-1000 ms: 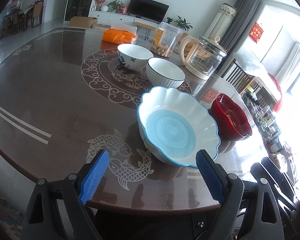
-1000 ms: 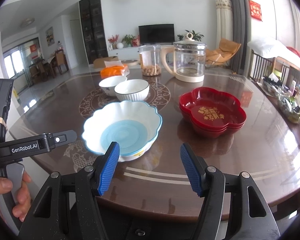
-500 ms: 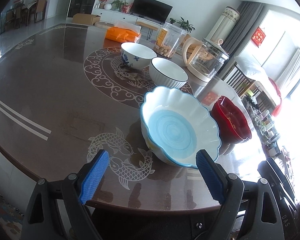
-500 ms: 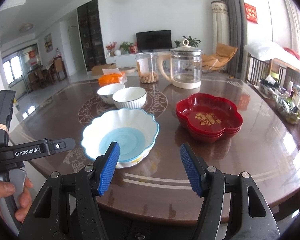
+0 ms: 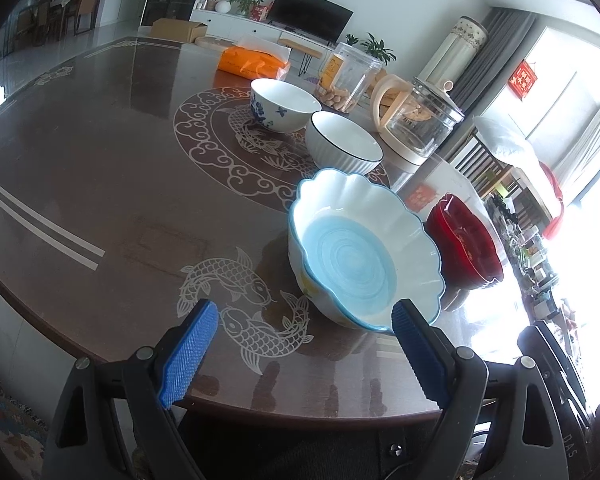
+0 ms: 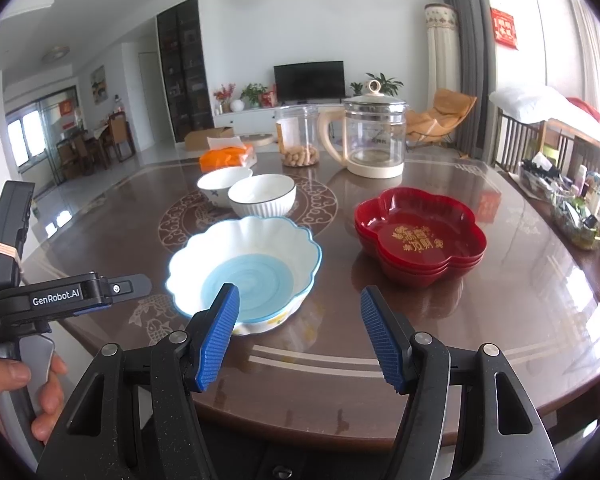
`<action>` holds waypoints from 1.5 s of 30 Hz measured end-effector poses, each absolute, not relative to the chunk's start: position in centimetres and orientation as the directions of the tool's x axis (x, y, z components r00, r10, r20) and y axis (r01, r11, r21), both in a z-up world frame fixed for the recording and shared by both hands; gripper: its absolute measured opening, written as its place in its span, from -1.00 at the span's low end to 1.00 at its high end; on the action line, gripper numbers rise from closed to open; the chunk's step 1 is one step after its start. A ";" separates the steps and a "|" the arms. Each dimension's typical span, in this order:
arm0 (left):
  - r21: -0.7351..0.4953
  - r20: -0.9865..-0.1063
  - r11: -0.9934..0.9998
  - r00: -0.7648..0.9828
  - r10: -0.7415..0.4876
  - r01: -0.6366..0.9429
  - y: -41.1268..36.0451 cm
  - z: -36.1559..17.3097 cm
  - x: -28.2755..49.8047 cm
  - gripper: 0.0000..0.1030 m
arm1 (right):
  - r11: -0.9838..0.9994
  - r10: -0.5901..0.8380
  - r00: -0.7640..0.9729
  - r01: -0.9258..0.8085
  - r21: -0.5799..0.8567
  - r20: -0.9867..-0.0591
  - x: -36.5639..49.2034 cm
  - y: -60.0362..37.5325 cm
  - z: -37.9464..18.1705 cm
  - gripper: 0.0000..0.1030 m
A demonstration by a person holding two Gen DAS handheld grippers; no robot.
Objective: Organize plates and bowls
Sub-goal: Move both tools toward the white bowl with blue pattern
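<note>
We see the round brown worktop [image 6: 480,320] filling most of both views, patterned with pale scrollwork and fish. On it, in the right wrist view, the scalloped bowl [image 6: 260,248] with the pale blue centre sits nearest us at about 11 o'clock from the right claw [image 6: 300,336], close to the near edge. The stack of red plates [image 6: 420,236] stands just beside it at 3 o'clock, apart from it. Behind the scalloped bowl, at 12 o'clock, the ribbed white bowl [image 6: 262,196] stands, and the blue-flowered bowl [image 6: 220,184] sits at its 10 o'clock, the two nearly touching. Farther back we see the glass kettle [image 6: 374,136], the clear jar [image 6: 300,136] to its 9 o'clock, and the orange tissue pack [image 6: 226,156] beyond the small bowls.

Our right claw hangs over the near edge with its blue pads spread and nothing between them. Our left claw [image 5: 304,344] is likewise spread wide and empty; in its own view the scalloped bowl [image 5: 364,248] lies at 1 o'clock, its rim just beyond the right pad. In the right wrist view a hand [image 6: 16,392] grips the left tool's handle at 8 o'clock.
</note>
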State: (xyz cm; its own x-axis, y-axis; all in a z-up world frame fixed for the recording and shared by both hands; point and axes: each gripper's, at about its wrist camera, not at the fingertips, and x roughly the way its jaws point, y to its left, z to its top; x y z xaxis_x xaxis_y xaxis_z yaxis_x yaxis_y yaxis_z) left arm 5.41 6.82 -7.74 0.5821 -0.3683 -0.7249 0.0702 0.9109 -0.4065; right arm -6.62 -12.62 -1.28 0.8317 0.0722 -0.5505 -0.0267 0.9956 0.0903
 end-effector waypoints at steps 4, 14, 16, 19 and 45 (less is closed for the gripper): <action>-0.410 -0.726 0.910 0.582 -0.367 0.062 7.0 -8.0 5.4 0.72 | 0.996 0.070 0.833 -0.027 0.087 -0.548 -6.7 -12.5 -1.3 0.30; -0.421 -0.726 0.906 0.581 -0.367 0.047 8.2 -7.8 6.2 0.72 | 0.996 0.084 0.825 -0.045 0.082 -0.559 -6.2 -12.8 -1.1 0.30; -0.417 -0.725 0.907 0.583 -0.366 0.051 8.6 -7.3 6.8 0.72 | 0.995 0.100 0.822 -0.069 0.076 -0.561 -5.7 -12.9 -0.7 0.30; -0.423 -0.723 0.904 0.579 -0.377 0.060 9.6 -6.5 7.9 0.72 | 0.991 0.130 0.807 -0.114 0.063 -0.575 -4.6 -13.2 0.2 0.30; -0.459 -0.752 0.888 0.521 -0.404 0.025 12.5 -2.3 24.2 0.72 | 0.943 0.314 0.554 -0.084 0.323 -0.771 14.5 -18.4 4.4 0.30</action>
State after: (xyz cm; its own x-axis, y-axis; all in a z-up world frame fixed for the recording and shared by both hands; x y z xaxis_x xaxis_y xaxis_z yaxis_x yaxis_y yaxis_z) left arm 24.20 12.50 -2.32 0.5205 -0.4041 -0.7522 0.0254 0.8879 -0.4594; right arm 14.47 -18.36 4.44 0.5539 0.3138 -0.7712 -0.0839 0.9426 0.3232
